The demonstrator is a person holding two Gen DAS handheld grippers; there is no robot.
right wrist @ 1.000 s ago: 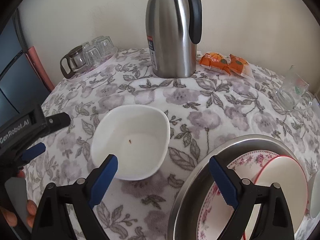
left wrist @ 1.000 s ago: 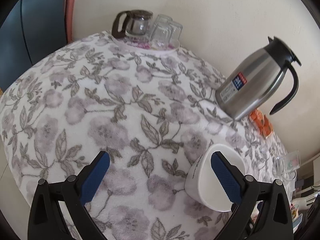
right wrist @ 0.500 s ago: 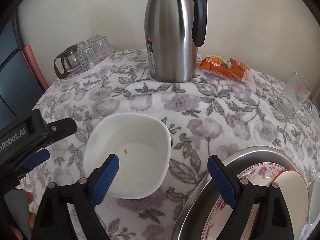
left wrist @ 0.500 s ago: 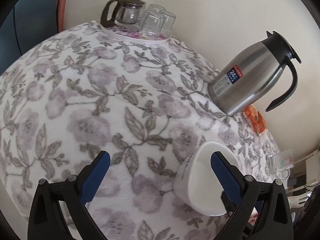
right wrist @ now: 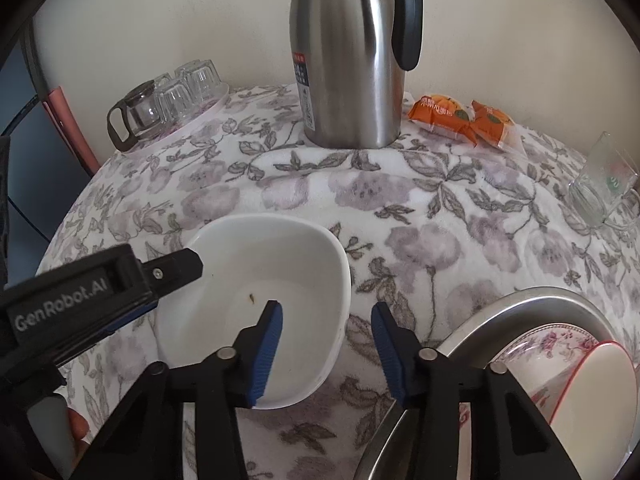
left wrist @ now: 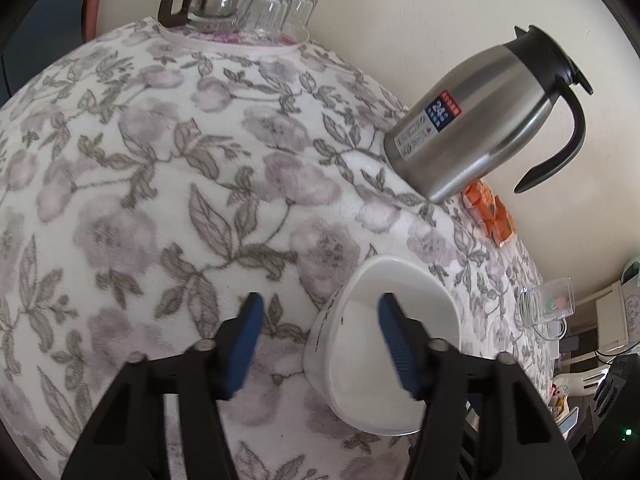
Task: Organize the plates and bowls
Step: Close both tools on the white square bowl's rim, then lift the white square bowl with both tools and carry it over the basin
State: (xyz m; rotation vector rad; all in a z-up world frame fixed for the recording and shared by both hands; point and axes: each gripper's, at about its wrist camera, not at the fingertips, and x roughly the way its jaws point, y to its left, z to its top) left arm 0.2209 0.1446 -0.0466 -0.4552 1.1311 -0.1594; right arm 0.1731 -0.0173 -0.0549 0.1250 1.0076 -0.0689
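The right gripper (right wrist: 326,320) is parted to a medium gap, straddling the near-right rim of the white bowl (right wrist: 256,292): one blue pad over the inside, the other outside over the tablecloth (right wrist: 420,192). Not clamped yet, I think, though the angle makes contact hard to judge. The left gripper (left wrist: 320,316) is also parted, with the bowl's (left wrist: 384,360) left wall between its pads. Just right of the bowl sits a metal tray (right wrist: 516,300) with a floral plate (right wrist: 540,344). Further back stands a steel thermos (right wrist: 348,64).
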